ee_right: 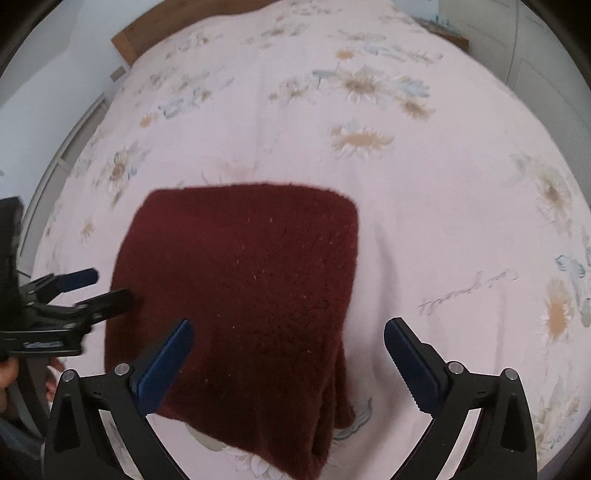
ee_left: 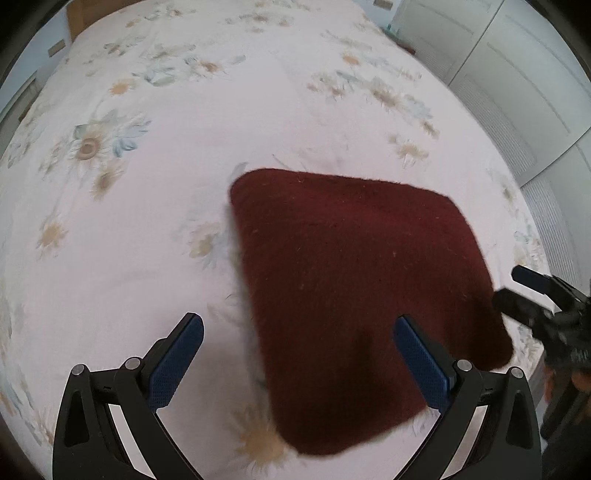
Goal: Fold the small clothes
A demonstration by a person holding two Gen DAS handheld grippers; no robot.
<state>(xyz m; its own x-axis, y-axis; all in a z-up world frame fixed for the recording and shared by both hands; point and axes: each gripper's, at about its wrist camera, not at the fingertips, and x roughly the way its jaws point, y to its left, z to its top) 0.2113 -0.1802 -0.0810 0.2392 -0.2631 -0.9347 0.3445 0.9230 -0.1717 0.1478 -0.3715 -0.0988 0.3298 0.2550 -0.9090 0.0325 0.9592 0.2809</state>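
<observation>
A dark red knitted garment lies folded into a rough rectangle on the pale floral bedspread; it also shows in the right wrist view, with layered edges at its right side. My left gripper is open and empty, hovering over the garment's near left edge. My right gripper is open and empty, above the garment's near right part. Each gripper shows in the other's view: the right one at the garment's right edge, the left one at its left edge.
The bedspread covers a wide bed. White wardrobe doors stand to the right. A wooden headboard is at the far end. A hand holds the left tool.
</observation>
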